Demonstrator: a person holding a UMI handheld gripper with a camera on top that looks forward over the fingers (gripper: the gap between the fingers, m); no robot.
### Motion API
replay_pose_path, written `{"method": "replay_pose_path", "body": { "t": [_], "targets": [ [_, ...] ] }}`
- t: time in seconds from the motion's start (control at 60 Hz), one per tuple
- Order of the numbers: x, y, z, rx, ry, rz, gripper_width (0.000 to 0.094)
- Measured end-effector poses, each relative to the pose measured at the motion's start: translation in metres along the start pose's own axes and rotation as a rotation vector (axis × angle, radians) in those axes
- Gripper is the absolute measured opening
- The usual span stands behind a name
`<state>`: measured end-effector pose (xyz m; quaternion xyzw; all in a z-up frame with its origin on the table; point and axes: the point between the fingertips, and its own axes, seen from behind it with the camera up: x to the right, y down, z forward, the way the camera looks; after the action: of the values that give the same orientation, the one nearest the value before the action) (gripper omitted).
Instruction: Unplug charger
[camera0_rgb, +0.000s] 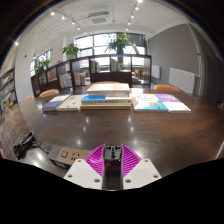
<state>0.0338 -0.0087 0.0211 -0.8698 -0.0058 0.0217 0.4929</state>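
Note:
My gripper is shut on a black charger with a small red mark, pressed between the two magenta pads. The charger fills the gap between the fingers and its top end shows just above the pads. A white power strip lies flat on the brown wooden table, just left of the fingers. The charger is apart from the strip. Whether a cable hangs from the charger is hidden by the fingers.
A tangle of black cable lies left of the power strip. Flat boards and papers cover the table's far side. Chairs, shelves, potted plants and windows stand beyond the table.

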Motion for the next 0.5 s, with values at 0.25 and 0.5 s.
{"method": "replay_pose_path", "body": {
  "t": [0.25, 0.5],
  "targets": [
    [-0.002, -0.032, -0.009, -0.121, -0.052, -0.014, 0.0089],
    [0.118, -0.313, -0.154, 0.464, 0.069, -0.025, 0.0102]
  ]
}}
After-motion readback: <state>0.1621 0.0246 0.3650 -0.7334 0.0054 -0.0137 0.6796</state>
